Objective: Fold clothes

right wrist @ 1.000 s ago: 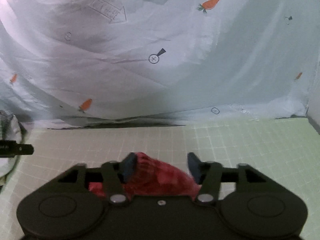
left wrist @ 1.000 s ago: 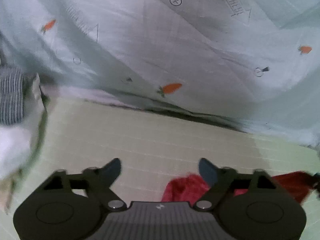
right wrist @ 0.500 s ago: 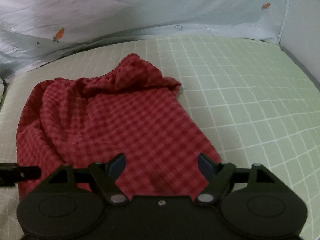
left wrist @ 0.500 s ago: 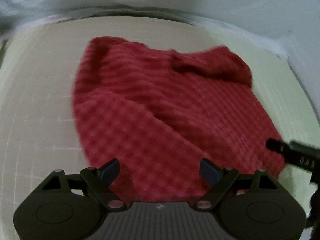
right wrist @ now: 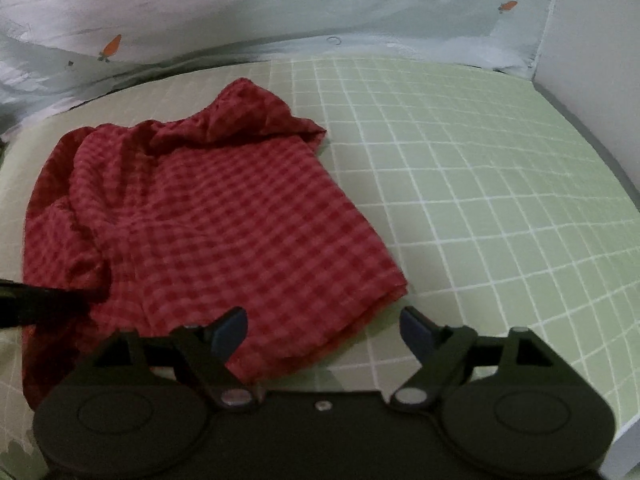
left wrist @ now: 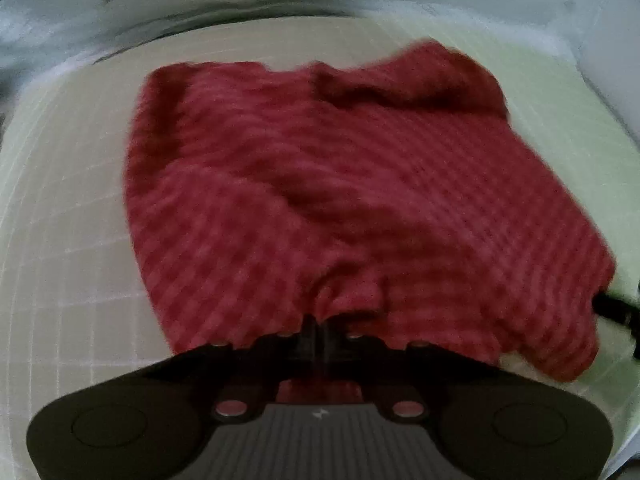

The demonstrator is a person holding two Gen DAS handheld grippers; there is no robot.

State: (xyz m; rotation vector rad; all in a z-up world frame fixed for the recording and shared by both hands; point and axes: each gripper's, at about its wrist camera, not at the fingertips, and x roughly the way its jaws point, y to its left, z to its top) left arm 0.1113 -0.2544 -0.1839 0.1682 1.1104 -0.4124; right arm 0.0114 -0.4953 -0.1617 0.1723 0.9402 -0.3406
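While the left gripper [left wrist: 320, 326] pinches the near hem of the red checked garment [right wrist: 208, 216], the right gripper [right wrist: 324, 326], fingers spread, hovers over its lower-right corner, cloth running toward the frame's upper left.

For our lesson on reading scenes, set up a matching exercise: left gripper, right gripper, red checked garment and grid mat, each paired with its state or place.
1. left gripper
2. right gripper
3. red checked garment
4. grid mat

a. open, above the garment's near edge
b. lies rumpled on the mat
c. shut on the garment's near edge
d. pale green, under the garment

Pairs: 1-c, 2-a, 3-b, 4-d
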